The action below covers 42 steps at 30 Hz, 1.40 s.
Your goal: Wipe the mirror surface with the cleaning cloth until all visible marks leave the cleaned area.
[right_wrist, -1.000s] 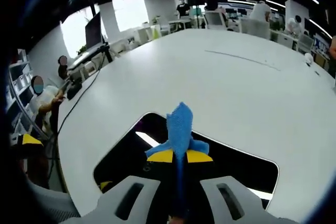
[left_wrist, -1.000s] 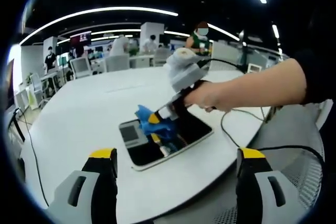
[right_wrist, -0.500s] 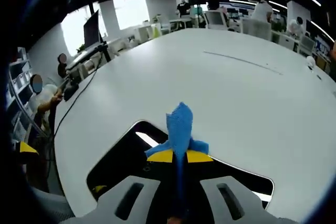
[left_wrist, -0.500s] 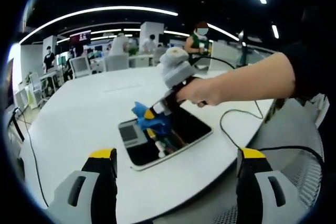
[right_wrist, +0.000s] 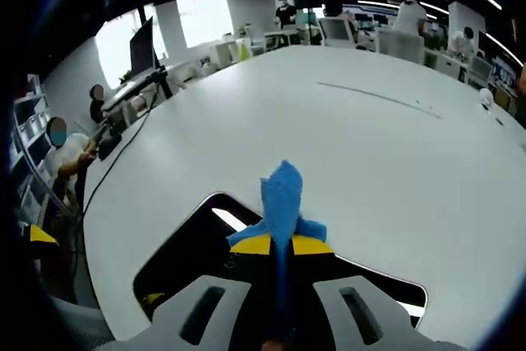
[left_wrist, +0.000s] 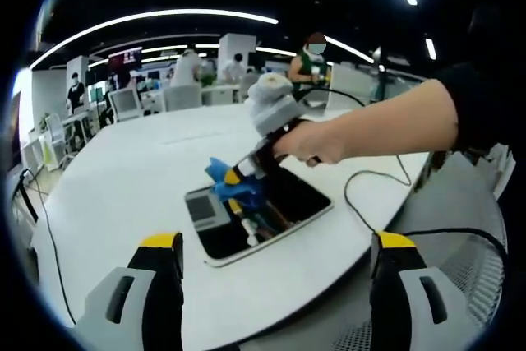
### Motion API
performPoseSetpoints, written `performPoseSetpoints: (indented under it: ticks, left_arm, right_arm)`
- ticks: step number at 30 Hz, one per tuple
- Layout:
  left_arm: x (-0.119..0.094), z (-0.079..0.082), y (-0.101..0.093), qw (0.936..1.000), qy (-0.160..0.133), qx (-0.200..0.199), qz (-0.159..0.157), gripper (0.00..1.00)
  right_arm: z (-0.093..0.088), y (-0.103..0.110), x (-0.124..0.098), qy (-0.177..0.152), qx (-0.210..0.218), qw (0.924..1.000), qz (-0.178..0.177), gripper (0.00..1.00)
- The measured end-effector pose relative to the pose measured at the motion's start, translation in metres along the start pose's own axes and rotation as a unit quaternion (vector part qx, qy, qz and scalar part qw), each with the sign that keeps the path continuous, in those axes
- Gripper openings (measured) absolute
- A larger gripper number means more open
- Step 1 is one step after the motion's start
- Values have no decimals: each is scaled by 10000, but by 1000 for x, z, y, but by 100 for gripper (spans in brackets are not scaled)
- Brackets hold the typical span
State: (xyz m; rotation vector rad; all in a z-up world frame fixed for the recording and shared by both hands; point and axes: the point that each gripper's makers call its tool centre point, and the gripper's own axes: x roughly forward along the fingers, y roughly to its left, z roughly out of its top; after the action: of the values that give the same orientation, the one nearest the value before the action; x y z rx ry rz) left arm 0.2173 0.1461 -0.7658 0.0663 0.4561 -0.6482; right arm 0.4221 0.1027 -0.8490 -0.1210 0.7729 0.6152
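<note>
In the left gripper view, the left tongs (left_wrist: 275, 265) stand wide open at the near edge of the scene, their yellow-tipped jaws well apart with nothing between them. Beyond them a round white tabletop (left_wrist: 123, 178) carries a rectangular mirror (left_wrist: 288, 203) with a pale frame, lying flat near the tabletop's near right side. A person's hand (left_wrist: 316, 141) reaches in from the right and holds the right tongs (left_wrist: 238, 178), which point down to the left over the mirror with a blue cleaning cloth (left_wrist: 230, 187) bunched at their tip. Whether the cloth touches the glass cannot be told from here. A dark cable (left_wrist: 370, 195) loops across the tabletop to the right of the mirror. Desks, chairs and people fill the far background.

In the right gripper view, the right tongs (right_wrist: 279, 246) are closed tight on the cleaning cloth (right_wrist: 282, 199), which sticks up as a blue tuft past the yellow tips. The mirror (right_wrist: 205, 232) lies dark just under and beyond the jaws on the white tabletop (right_wrist: 370, 137), which stretches far ahead.
</note>
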Motion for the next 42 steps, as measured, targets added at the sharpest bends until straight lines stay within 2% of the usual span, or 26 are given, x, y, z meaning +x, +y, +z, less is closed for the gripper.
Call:
performPoseSetpoints:
  ticks: [42]
  left_arm:
    - [0, -1, 1, 10000, 81, 30, 33, 95]
  right_arm:
    - [1, -4, 1, -35, 110, 9999, 47, 1]
